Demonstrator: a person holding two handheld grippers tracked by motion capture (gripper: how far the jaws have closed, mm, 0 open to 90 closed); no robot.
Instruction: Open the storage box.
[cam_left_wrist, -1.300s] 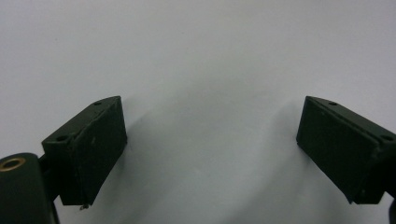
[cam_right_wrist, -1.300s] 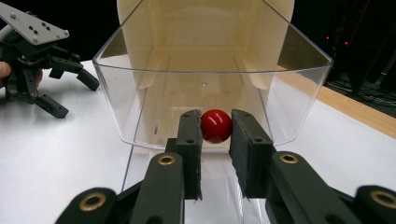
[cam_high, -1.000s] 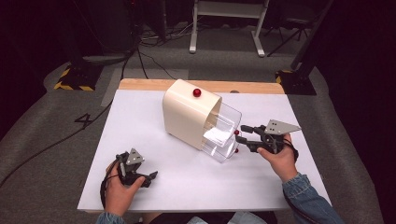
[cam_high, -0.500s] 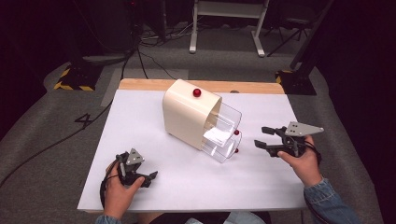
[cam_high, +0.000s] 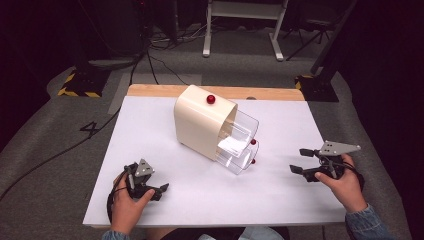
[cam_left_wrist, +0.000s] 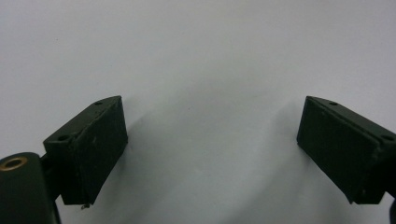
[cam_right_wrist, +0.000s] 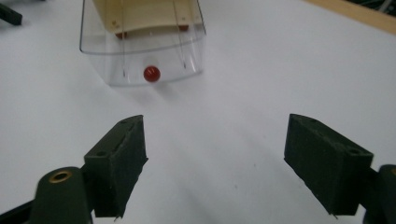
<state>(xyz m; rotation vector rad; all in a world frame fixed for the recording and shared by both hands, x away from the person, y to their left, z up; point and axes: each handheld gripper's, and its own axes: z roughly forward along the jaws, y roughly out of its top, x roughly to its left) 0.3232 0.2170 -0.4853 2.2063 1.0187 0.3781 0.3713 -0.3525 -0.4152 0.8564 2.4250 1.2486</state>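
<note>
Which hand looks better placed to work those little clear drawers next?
Probably the right gripper: its open jaws face the clear drawers and their red knob. The left gripper sits farther off, aimed at bare table.

The high view looked forward and down from above the table's (cam_high: 150, 125) near edge — far enough to take in all four edges. Each gripper view rode low and close over the white top; the right gripper view faced the clear drawer (cam_right_wrist: 140, 51) — also seen from above (cam_high: 240, 150).

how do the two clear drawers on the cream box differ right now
The upper clear drawer is pulled out less than the lower clear drawer, which reaches farther over the white table. A white item lies around the upper drawer's level; the lower looks empty. Both are transparent with a small red knob, in the cream box.
</note>
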